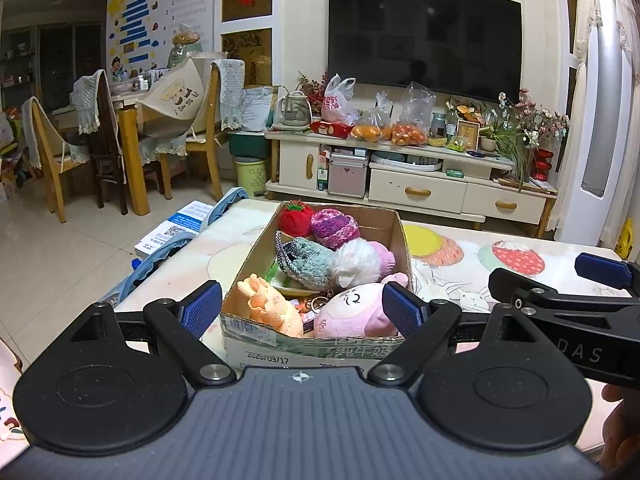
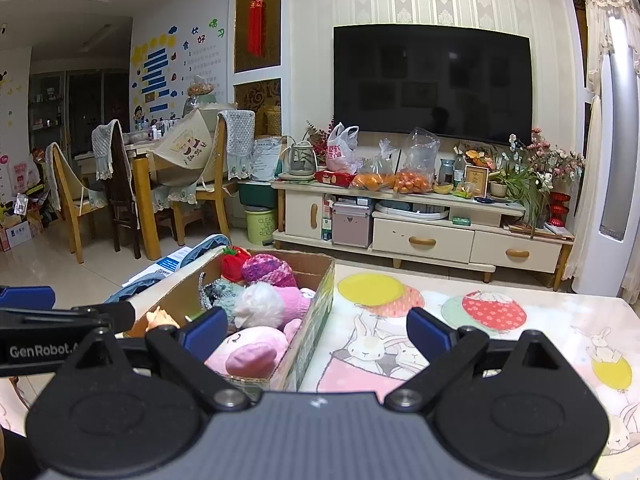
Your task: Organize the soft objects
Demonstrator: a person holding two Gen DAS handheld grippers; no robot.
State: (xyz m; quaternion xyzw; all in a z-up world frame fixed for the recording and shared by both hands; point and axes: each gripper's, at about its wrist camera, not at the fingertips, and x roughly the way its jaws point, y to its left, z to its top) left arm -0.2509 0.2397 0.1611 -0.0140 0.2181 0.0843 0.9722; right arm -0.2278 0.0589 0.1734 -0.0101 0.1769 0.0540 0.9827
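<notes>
From my left tool I look straight into a corrugated cardboard box with raw brown walls and a printed green band along its near edge, sitting on the tabletop, whose smooth covering is printed with rabbits and balloons. The left tool's jaws stand wide, their ribbed blue pads flanking the box's near corners with nothing pinched between them. The box is packed with soft things: a red knitted strawberry-like ball at the far corner, a chunky purple-and-pink knit ball beside it, a grey-green crocheted pouch in the middle, a fluffy white pompom on a pink knit piece, a peach crocheted toy with ruffled edges at the near left, and a smooth, rounded pink plush at the near right. My right tool is also spread wide and empty; one matte blue pad hangs over the box's near right corner, the other over the bare printed covering. From this side the box lies to the left, with the pink plush nearest and the pompom behind it. Both tools are black hard plastic with rounded pivot plates. I can see the right tool's arm at the right edge of the left view.
</notes>
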